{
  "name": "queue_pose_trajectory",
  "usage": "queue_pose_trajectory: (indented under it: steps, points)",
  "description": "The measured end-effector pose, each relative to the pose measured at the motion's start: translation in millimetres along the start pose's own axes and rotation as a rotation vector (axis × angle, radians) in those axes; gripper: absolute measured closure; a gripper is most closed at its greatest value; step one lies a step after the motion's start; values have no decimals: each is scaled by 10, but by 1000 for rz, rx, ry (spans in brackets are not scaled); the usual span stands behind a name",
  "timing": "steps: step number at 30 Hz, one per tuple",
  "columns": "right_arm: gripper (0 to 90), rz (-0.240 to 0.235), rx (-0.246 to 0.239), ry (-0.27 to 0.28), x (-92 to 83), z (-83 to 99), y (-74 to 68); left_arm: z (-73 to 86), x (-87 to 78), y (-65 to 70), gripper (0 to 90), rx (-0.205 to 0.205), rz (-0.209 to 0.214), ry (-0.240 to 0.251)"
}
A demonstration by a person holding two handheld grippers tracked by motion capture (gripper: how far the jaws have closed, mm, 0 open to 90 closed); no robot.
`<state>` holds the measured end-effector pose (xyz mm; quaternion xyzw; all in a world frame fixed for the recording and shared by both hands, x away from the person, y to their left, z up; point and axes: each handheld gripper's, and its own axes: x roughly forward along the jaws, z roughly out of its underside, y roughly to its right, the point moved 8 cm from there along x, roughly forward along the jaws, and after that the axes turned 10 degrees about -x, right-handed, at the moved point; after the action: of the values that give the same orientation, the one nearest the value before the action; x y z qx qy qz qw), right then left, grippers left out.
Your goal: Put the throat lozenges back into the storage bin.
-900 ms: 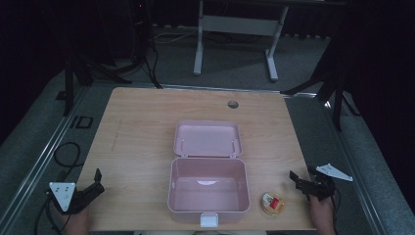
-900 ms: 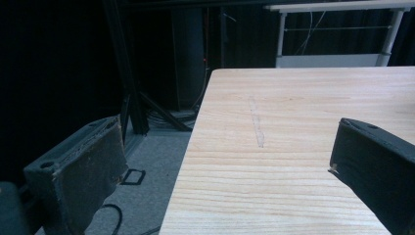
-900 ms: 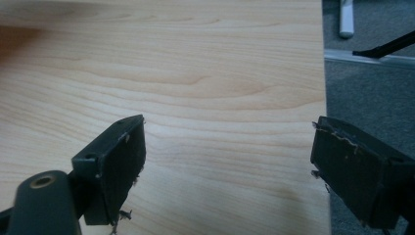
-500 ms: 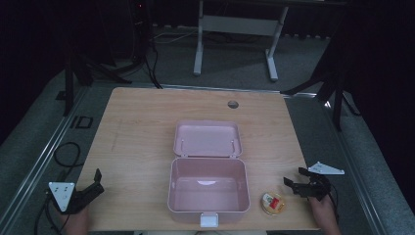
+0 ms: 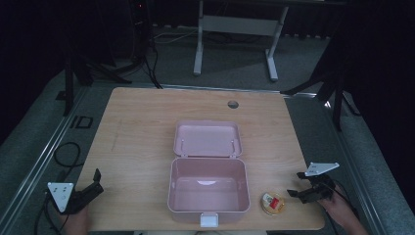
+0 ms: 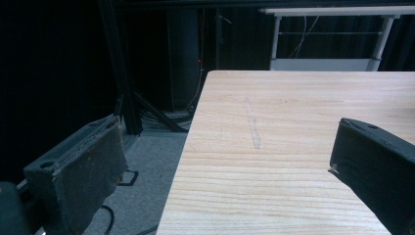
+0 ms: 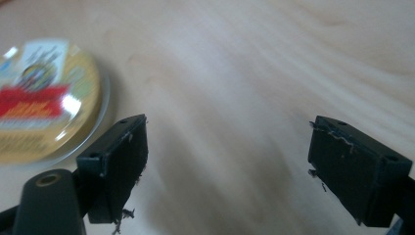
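Observation:
A pink lunch box (image 5: 208,190) lies open at the table's near middle, its lid (image 5: 207,139) flat behind it and its tub bare. To the box's right, a small round yellow tin with a red label (image 5: 273,203) (image 7: 41,103) rests on the wood. My right gripper (image 5: 295,187) (image 7: 227,161) is open just right of the tin, low over the table, with only bare wood between its jaws. My left gripper (image 5: 96,182) (image 6: 225,171) is open at the table's near left corner, holding nothing.
The wooden table (image 5: 147,127) has a round cable hole (image 5: 233,104) at its far edge. Cables (image 5: 61,156) lie on the grey floor to the left. A white desk frame (image 5: 235,29) stands beyond the table in the dark.
My right gripper has moved left and turned toward the round tin, ending close beside it. The left gripper has stayed where it was.

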<state>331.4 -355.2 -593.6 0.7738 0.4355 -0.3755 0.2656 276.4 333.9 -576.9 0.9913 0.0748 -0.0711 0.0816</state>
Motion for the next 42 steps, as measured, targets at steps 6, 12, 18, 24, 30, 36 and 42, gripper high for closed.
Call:
queue_pose_trajectory:
  steps: [6,12,18,24,30,36,42]
  points:
    - [146,-76,-77,-167,-37,13,-75,1,-1,3,3,4,0,-1]
    - [149,-124,-167,-366,-90,22,-152,0,0,3,4,4,2,-1]
    - [163,-177,-218,-500,-104,-18,-254,-1,-3,-2,4,6,2,2]
    - [143,-234,-262,-581,-75,-111,-400,-1,-3,0,3,8,5,1]
    - [139,-283,-284,-609,-5,-192,-549,-2,-2,-2,3,4,7,3]
    - [133,-288,-355,-598,91,-309,-697,-3,-3,-3,3,4,9,3]
    - [137,-287,-419,-615,192,-412,-795,-5,-3,-4,3,4,12,7]
